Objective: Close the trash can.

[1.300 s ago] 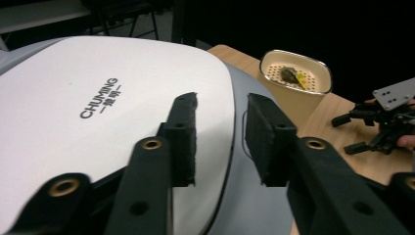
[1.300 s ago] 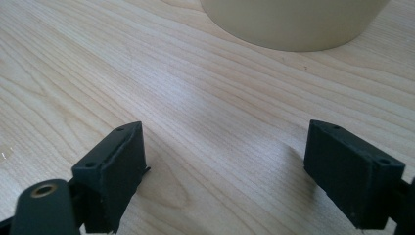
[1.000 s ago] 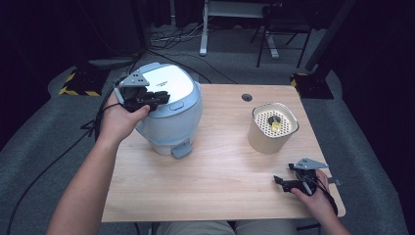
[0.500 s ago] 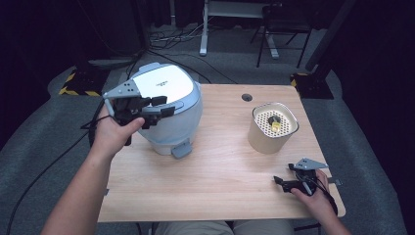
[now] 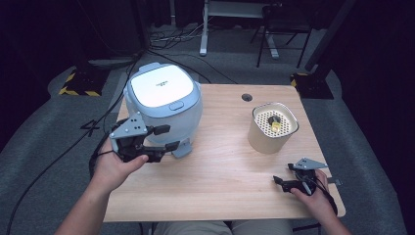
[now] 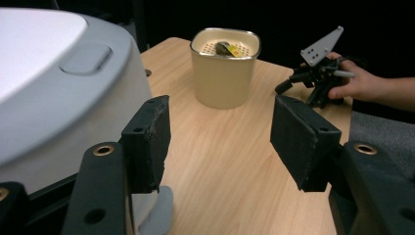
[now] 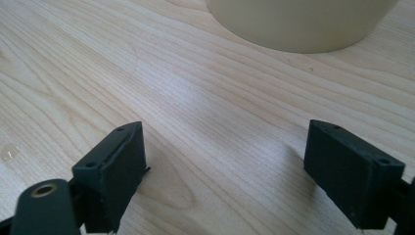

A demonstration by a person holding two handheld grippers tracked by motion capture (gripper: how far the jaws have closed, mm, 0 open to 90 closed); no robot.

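A pale blue appliance [image 5: 164, 105] with a white lid stands at the table's back left; its curved side is at the left in the left gripper view [image 6: 58, 88]. My left gripper [image 5: 169, 137] hovers open just in front of it, by its grey foot, holding nothing [image 6: 220, 132]. A cream container [image 5: 272, 128] with a perforated insert holds a small yellow and dark item [image 6: 227, 49]. My right gripper [image 5: 282, 175] rests open low over the front right of the table, its jaws wide apart [image 7: 225, 166] and pointing at the container's base [image 7: 303, 24].
The wooden table [image 5: 220, 171] has a cable hole [image 5: 247, 97] near its back edge. Black cables [image 5: 73, 142] trail over the grey floor at the left. A white desk frame [image 5: 205, 29] and a chair [image 5: 274, 29] stand behind the table.
My left gripper has come off the top of the appliance's lid and moved down and toward the person, to the appliance's front. The right gripper has stayed put.
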